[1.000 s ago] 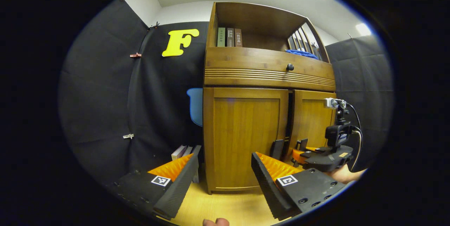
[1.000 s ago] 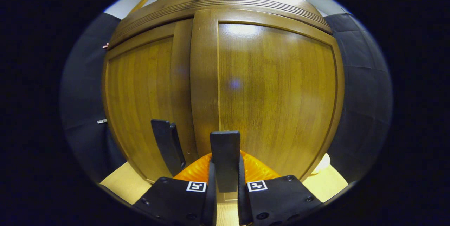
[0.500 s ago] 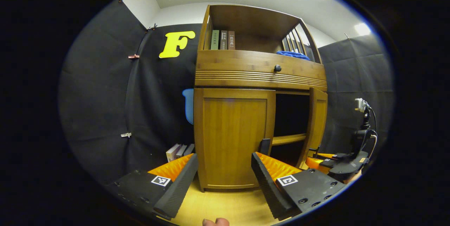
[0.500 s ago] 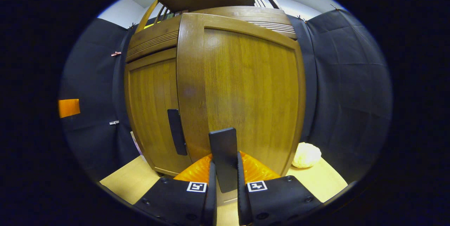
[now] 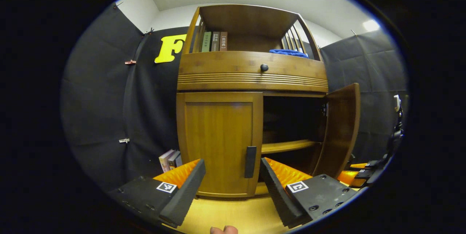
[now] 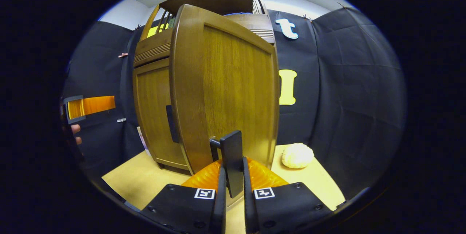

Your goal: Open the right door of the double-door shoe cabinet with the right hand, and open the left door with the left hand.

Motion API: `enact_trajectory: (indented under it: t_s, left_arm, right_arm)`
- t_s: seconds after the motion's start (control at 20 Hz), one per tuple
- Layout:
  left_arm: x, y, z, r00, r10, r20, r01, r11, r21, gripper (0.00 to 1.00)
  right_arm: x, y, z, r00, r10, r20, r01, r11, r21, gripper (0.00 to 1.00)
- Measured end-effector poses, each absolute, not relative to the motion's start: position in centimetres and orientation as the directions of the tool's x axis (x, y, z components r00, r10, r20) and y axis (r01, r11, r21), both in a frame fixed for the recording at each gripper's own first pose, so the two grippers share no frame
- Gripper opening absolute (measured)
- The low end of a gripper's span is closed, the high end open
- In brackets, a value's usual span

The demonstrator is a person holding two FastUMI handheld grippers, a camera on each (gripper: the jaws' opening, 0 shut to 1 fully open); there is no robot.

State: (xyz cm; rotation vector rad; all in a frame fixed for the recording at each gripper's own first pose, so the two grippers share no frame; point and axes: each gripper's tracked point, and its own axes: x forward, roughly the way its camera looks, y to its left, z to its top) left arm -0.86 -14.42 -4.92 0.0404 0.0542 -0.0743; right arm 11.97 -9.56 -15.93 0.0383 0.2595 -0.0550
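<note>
At cabinet front, right brown wooden door (image 6: 233, 81) swung wide, its black bar handle (image 6: 232, 161) clamped by right gripper (image 6: 232, 190). Left wooden door (image 5: 218, 143) seemingly closed; left gripper (image 5: 231, 186) held wide apart before it.

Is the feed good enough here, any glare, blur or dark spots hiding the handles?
Left gripper view: sharp; left door handle is clear, but the opened compartment is dark inside. Right gripper view: fisheye bows the right door, a soft sheen on its panel, and the handle between the fingers stays crisp.
</note>
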Motion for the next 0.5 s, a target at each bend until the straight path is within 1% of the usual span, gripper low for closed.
enact_trajectory:
  t_s: [0.05, 0.1, 0.15, 0.25, 0.3, 0.35, 0.4, 0.5]
  left_arm:
    - [-0.5, -15.2, -5.1, 0.995, -0.071, -0.065, 0.075, 0.996, 0.051, 0.92]
    - [-0.3, -15.9, -5.0, 0.995, -0.069, -0.067, 0.074, 0.995, 0.067, 0.96]
    - [0.0, -16.5, -4.9, 0.996, -0.068, -0.063, 0.073, 0.994, 0.080, 0.94]
    - [0.8, -17.9, -4.7, 0.996, -0.069, -0.053, 0.073, 0.993, 0.093, 0.94]
    - [1.1, -18.5, -4.7, 0.996, -0.068, -0.051, 0.073, 0.993, 0.093, 0.92]
    - [1.5, -19.1, -4.7, 0.996, -0.067, -0.050, 0.072, 0.993, 0.091, 0.92]
    - [1.9, -19.5, -4.6, 0.997, -0.065, -0.048, 0.069, 0.994, 0.089, 0.94]
    - [2.6, -20.5, -4.6, 0.997, -0.064, -0.043, 0.067, 0.994, 0.085, 0.93]
  right_arm:
    - [12.0, -9.6, -16.1, 0.965, -0.050, -0.259, 0.060, 0.998, 0.029, 0.24]
    - [12.1, -9.6, -15.9, 0.966, -0.054, -0.254, 0.065, 0.997, 0.034, 0.24]
    - [12.3, -9.6, -15.7, 0.967, -0.054, -0.247, 0.067, 0.997, 0.043, 0.24]
    - [12.0, -9.7, -16.1, 0.966, -0.059, -0.251, 0.073, 0.996, 0.045, 0.24]
    - [12.0, -9.7, -16.0, 0.965, -0.061, -0.255, 0.075, 0.996, 0.046, 0.27]
    - [12.0, -9.8, -15.9, 0.964, -0.064, -0.257, 0.079, 0.996, 0.049, 0.24]
    - [12.1, -9.7, -15.9, 0.964, -0.067, -0.257, 0.085, 0.995, 0.058, 0.24]
    - [12.1, -9.7, -15.7, 0.964, -0.083, -0.253, 0.100, 0.993, 0.056, 0.20]
